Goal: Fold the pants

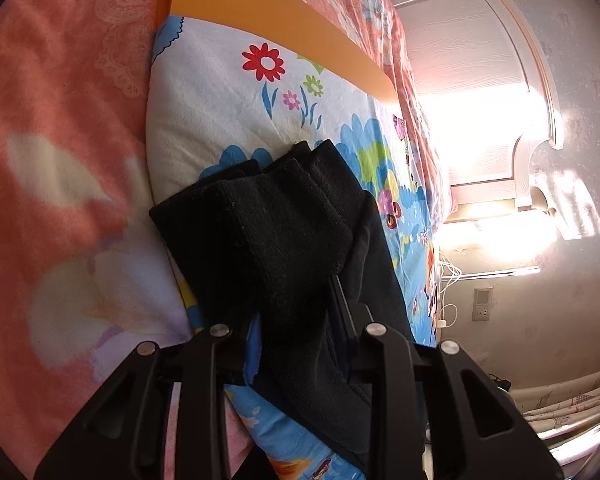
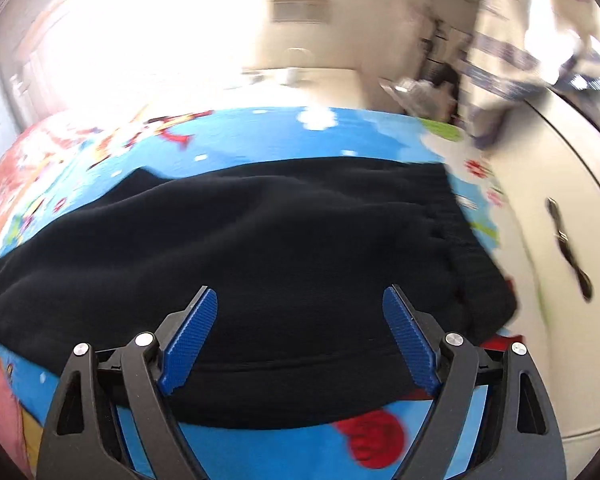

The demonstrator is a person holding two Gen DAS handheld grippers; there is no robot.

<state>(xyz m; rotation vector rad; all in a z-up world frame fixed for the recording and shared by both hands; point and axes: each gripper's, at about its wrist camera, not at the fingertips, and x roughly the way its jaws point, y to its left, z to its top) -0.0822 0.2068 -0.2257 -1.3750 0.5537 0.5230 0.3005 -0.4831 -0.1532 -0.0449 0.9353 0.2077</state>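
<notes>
left wrist view: the left gripper (image 1: 300, 320) is clamped on a bunched fold of the black pants (image 1: 268, 232), lifted over the cartoon-print sheet (image 1: 220, 112); a pink blanket (image 1: 52, 120) borders the left, an orange panel (image 1: 260, 12) beyond. right wrist view, blurred: the right gripper (image 2: 300, 336) hangs wide apart over the pants' near hem, grasping nothing. a white cabinet (image 2: 560, 240) stands just beside the sheet's right edge.

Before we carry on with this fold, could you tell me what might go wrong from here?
1. The left gripper pinches only a thick bunch of the pants; the layers could slip out unevenly when lifted.
2. The right gripper is open above the pants and its view is blurred, so closing now might catch the sheet as well.
</notes>
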